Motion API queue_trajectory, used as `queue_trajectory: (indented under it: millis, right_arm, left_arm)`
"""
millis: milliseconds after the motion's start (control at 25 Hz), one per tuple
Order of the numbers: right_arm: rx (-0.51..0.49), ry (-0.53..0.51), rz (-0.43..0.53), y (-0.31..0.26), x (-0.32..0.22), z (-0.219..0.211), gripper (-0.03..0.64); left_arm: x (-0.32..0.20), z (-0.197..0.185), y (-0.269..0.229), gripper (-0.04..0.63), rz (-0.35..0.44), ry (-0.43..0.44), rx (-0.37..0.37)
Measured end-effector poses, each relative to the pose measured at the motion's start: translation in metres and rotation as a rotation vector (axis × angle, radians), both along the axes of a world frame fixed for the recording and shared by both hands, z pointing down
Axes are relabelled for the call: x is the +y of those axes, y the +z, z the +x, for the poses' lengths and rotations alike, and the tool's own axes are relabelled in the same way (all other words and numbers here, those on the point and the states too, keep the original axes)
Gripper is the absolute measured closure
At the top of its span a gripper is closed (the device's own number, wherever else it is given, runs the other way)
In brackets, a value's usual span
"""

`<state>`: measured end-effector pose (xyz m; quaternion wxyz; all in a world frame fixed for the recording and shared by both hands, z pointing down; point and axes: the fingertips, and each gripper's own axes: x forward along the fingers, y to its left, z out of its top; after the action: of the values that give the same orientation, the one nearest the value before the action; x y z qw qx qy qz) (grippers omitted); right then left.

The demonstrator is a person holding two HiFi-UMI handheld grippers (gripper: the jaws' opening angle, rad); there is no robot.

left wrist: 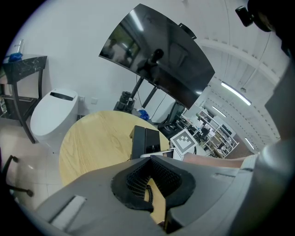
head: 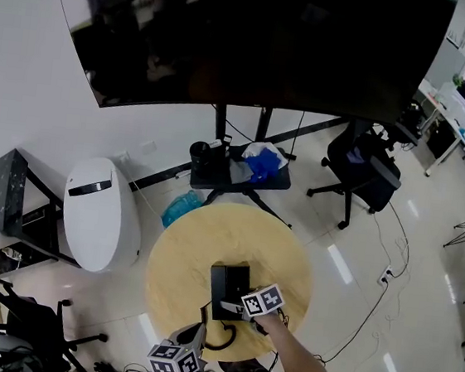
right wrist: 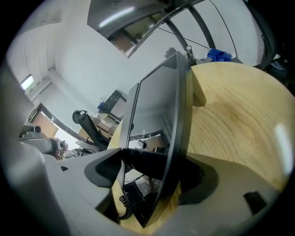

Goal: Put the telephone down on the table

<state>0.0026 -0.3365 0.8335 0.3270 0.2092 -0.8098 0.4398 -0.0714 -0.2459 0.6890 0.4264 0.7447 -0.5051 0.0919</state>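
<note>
The right tongs (right wrist: pixel 146 162) are straddling the telephone (right wrist: pixel 161 110), released; the left tongs (left wrist: pixel 148 159) are sitting clenched, empty. It is looking rigid, glossy, probably slippery: grip across its thin sides.

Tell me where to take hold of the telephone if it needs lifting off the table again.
Probably at the near right edge of the telephone, coming in from the near right, where the right gripper sits with its jaws either side of that edge. The body is a thin slab resting on the table, so this edge fits between the jaws. The coiled cord leaves at the near left, so avoid that side.
</note>
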Motion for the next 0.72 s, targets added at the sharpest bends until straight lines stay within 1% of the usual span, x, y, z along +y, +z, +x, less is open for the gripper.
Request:
queue_trajectory:
  millis: [320, 440, 600, 720]
  right_arm:
    - [0.064, 0.015, 0.043, 0.001, -0.004, 0.009, 0.199]
    - [0.116, 0.014, 0.082, 0.001, -0.009, 0.015, 0.161]
    - [0.143, 0.006, 0.097, 0.000, -0.012, 0.016, 0.152]
    - [0.160, 0.019, 0.108, 0.000, -0.014, 0.016, 0.144]
  left_arm:
    - [-0.001, 0.001, 0.000, 0.611, 0.000, 0.006, -0.001]
    - [-0.002, 0.001, -0.002, 0.611, 0.003, 0.006, -0.004]
    - [-0.004, 0.003, -0.005, 0.611, 0.001, 0.010, -0.005]
    - [-0.003, 0.002, -0.007, 0.611, 0.006, 0.013, -0.006]
